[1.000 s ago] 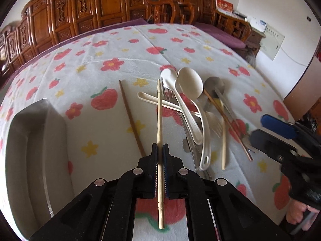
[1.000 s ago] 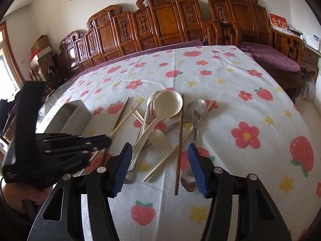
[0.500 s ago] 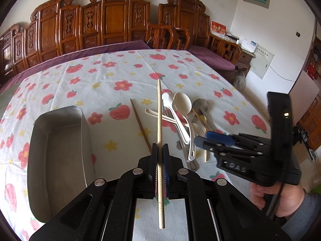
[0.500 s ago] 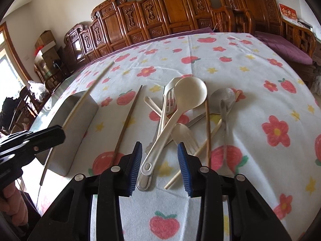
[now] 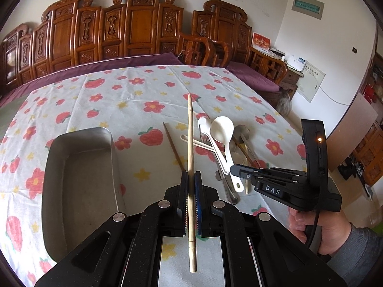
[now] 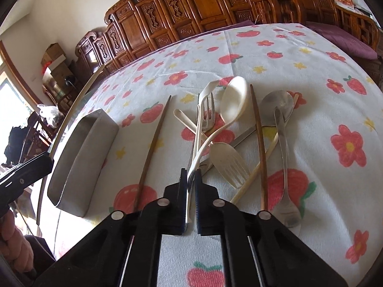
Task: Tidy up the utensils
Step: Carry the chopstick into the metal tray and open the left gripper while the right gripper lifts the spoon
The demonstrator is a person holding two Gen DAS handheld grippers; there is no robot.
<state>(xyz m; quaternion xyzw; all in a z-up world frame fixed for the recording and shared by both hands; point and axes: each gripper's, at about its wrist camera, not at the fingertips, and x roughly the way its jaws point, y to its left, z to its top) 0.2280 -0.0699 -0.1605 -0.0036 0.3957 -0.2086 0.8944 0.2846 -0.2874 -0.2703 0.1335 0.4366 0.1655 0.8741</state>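
pale chopstick [image 5: 190, 143] clamped in left tool [image 5: 190, 179], tip pointing straight ahead, right tool [image 6: 190, 179] pinching white spoon [image 6: 233, 102] handle

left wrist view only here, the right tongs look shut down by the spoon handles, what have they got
Observer: The right wrist view shows the right tongs shut on the large white spoon, gripping its handle.
Operator: anything else caught in there
Observer: A steel handle sits in the gap beside it. It looks like the metal fork's, though I can't be sure.
Operator: my left tongs hold the pale chopstick, what's hidden in the pile
Observer: A white plastic fork lies just right of the clamped handle, with its tines pointing toward the tongs.
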